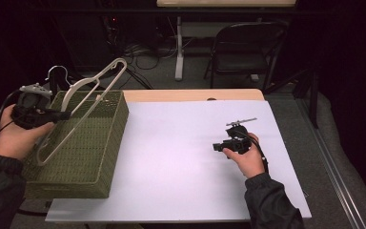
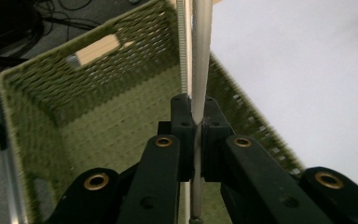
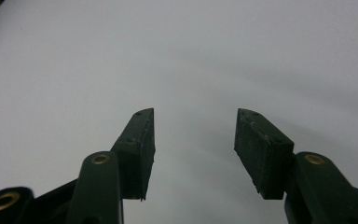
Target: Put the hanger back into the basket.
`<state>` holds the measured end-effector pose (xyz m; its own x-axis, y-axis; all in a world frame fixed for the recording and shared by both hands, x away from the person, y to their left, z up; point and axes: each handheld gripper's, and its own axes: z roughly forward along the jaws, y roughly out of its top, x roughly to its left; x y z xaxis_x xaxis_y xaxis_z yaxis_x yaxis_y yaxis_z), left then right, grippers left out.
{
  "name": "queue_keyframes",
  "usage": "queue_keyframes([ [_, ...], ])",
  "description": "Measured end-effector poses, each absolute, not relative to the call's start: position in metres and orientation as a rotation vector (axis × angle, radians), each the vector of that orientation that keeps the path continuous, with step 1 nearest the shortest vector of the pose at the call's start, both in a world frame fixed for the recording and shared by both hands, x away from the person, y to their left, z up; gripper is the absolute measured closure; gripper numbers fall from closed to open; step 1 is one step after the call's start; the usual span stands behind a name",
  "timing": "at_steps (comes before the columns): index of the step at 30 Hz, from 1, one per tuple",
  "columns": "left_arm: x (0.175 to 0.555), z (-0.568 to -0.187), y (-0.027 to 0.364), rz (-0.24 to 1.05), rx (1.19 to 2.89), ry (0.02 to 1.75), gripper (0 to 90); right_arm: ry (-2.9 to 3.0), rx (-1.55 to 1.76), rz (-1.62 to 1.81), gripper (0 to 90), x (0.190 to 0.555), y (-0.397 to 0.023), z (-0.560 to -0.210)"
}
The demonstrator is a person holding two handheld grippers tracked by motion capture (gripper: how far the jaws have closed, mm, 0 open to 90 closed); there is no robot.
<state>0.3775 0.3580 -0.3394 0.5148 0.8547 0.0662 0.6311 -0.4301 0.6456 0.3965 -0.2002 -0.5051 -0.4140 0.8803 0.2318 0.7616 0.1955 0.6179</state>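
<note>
The left gripper (image 1: pixel 52 116), at about nine o'clock on the desk (image 1: pixel 181 157), has its jaws clamped on one thin bar of a pale clothes hanger (image 1: pixel 83 107); in the left gripper view the bar (image 2: pixel 199 70) runs straight up between the pressed pads. The hanger stands tilted over the green woven basket (image 1: pixel 102 157), its metal hook (image 1: pixel 57 72) up toward eleven o'clock and its lower end dipping toward the basket's inside near the person's left hand (image 1: pixel 16 136). Whether that lower end already touches the basket floor cannot be told. The right gripper (image 1: pixel 218 146) rests near four o'clock on the white desk cover, jaws apart and holding nothing, with bare white surface between them in the right gripper view. By my reading the pick-up is done and the hanger is partway into the basket: what is left is to lower and lay it inside, then let go. The basket looks otherwise unfilled where its inside is visible.
</note>
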Motion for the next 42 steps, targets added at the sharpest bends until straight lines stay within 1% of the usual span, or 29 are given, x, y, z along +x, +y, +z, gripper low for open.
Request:
queue_keyframes([
  [7,0.377,-0.347,0.385,0.522,2.172,1.216,87.0,2.283,1.596,1.016,47.0,0.396,-0.201,-0.506],
  [13,0.373,-0.36,0.401,0.515,2.179,1.214,87.0,2.287,1.597,1.01,46.3,0.396,-0.202,-0.506],
  [15,0.372,-0.364,0.403,0.532,2.204,1.205,87.0,2.287,1.598,1.009,46.0,0.396,-0.203,-0.506],
  [26,0.363,-0.377,0.421,0.51,2.262,1.147,86.9,2.297,1.6,0.991,46.0,0.395,-0.2,-0.507],
  [34,0.363,-0.393,0.429,0.458,2.279,1.161,87.0,2.293,1.599,0.998,46.0,0.396,-0.2,-0.509],
  [42,0.367,-0.411,0.426,0.4,2.301,1.149,87.0,2.292,1.61,0.99,46.0,0.397,-0.2,-0.511],
])
